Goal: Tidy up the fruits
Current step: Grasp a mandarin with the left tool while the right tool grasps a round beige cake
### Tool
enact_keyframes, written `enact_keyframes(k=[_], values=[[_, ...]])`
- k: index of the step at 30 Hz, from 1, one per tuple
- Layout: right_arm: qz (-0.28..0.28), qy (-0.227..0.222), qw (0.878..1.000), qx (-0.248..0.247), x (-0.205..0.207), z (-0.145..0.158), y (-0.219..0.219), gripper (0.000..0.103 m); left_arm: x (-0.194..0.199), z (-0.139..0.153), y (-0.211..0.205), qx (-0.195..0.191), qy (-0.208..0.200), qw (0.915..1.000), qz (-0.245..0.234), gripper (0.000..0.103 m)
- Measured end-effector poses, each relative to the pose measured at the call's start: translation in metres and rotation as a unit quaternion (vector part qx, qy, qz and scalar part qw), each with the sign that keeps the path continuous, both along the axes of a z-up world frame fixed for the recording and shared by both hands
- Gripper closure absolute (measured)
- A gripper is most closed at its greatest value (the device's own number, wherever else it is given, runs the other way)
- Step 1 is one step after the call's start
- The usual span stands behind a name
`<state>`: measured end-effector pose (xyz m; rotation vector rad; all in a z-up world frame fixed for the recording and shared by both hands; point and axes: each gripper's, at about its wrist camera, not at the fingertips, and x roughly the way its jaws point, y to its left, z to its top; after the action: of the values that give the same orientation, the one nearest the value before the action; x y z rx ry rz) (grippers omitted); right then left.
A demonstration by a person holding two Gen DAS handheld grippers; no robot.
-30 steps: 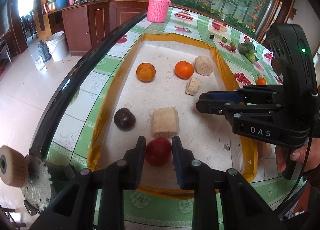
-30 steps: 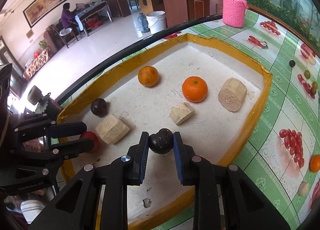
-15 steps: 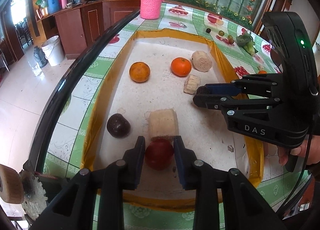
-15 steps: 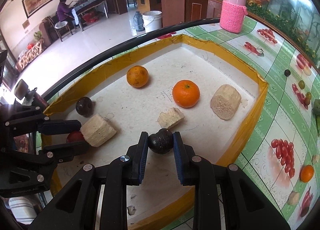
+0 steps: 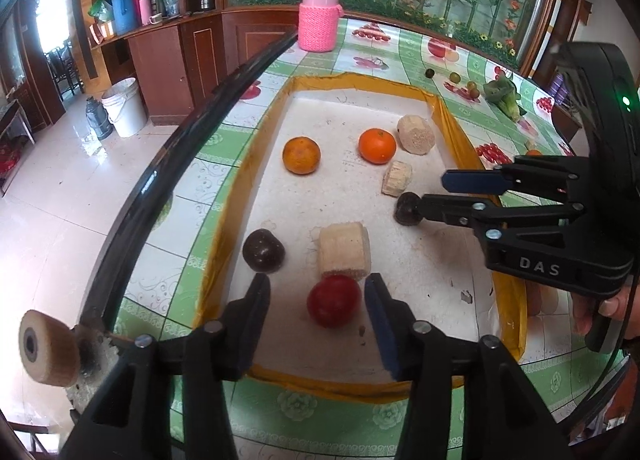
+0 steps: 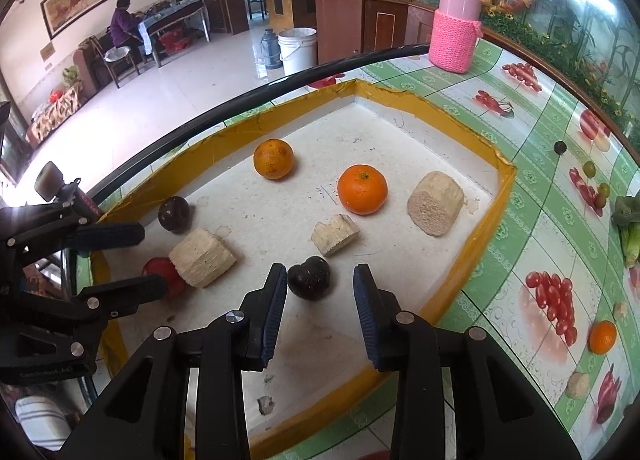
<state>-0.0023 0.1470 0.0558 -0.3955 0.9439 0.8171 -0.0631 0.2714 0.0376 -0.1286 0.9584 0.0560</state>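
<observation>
A shallow tray (image 5: 256,164) (image 6: 496,196) with a yellow taped rim holds the fruit. A red fruit (image 5: 334,300) (image 6: 160,268) rests on its white floor between the fingers of my left gripper (image 5: 316,280) (image 6: 150,260); the jaws are opening and the pads stand clear of it. A dark purple fruit (image 6: 310,278) (image 5: 406,212) lies between the fingers of my right gripper (image 6: 320,270) (image 5: 430,192), whose jaws are also opening, with a gap on the right side. Farther in lie two oranges (image 5: 302,154) (image 5: 377,145) and another dark fruit (image 5: 263,250).
Three beige blocks sit among the fruit: a cube (image 5: 344,248), a small piece (image 5: 397,178) and a cylinder (image 5: 416,134). A pink knit-covered jar (image 5: 320,20) stands at the table's far end. Small fruits and a green vegetable (image 5: 502,94) lie right of the tray. The table's black edge (image 5: 168,164) runs along the left.
Both grippers were shut on their fruit a second ago; now both sets of jaws have spread apart. The red and dark fruits rest on the tray floor.
</observation>
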Motion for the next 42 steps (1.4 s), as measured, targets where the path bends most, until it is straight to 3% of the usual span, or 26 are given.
enact_keyframes(k=[11, 19, 26, 32, 41, 42], values=[[-0.046, -0.002, 0.998, 0.036, -0.013, 0.023, -0.051, 0.065, -0.002, 0.019, -0.016, 0.020, -0.017, 0.9996, -0.003, 0.034], [-0.104, 0.014, 0.994, 0.043, -0.018, 0.016, -0.110, 0.063, 0.013, 0.031, -0.057, 0.018, -0.022, 0.9989, -0.039, 0.024], [-0.198, 0.045, 0.978, 0.054, 0.003, -0.004, -0.187, 0.062, 0.031, 0.043, -0.107, 0.001, -0.028, 0.9964, -0.080, 0.015], [-0.266, 0.048, 0.961, 0.059, 0.038, -0.012, -0.241, 0.061, 0.050, 0.044, -0.154, 0.010, -0.020, 0.9925, -0.120, 0.013], [-0.236, 0.055, 0.967, 0.071, 0.079, -0.027, -0.230, 0.061, 0.077, 0.041, -0.193, 0.044, -0.004, 0.9882, -0.147, 0.013], [-0.229, 0.054, 0.969, 0.070, 0.081, -0.029, -0.227, 0.066, 0.081, 0.041, -0.195, 0.048, -0.004, 0.9879, -0.147, 0.013]])
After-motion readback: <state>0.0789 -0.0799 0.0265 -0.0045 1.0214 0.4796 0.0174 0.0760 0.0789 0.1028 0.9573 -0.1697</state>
